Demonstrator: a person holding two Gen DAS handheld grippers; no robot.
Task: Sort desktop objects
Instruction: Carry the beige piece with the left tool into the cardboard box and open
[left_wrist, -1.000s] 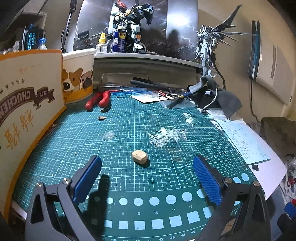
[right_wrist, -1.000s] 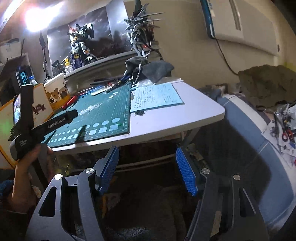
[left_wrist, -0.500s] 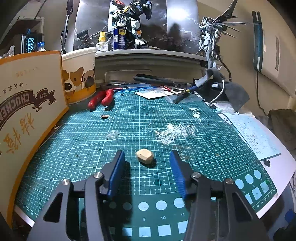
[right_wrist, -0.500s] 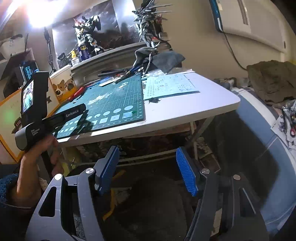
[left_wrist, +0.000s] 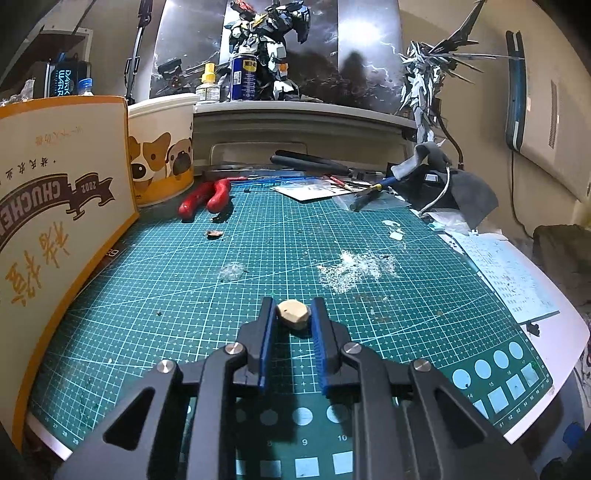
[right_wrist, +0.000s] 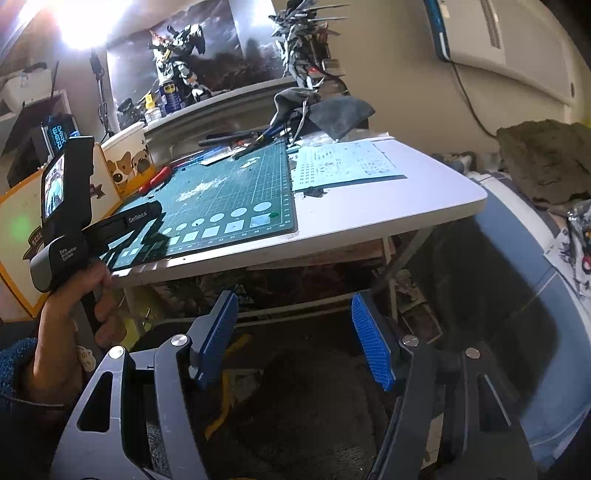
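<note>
Resting on the green cutting mat (left_wrist: 258, 258), a small tan faceted block (left_wrist: 293, 314) sits pinched between the left gripper (left_wrist: 293, 312) fingertips. The right gripper (right_wrist: 295, 332) – fingers spread wide, holding nothing – hangs off the table's (right_wrist: 406, 199) front edge.

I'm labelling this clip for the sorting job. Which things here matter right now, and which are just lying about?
In play:
- left tool, shut on the beige eraser lump
- green cutting mat under it

Lying about:
- right tool, open, below the table
- red-handled pliers
- dog-print tub
- WD-40 can
- decal sheet
</note>
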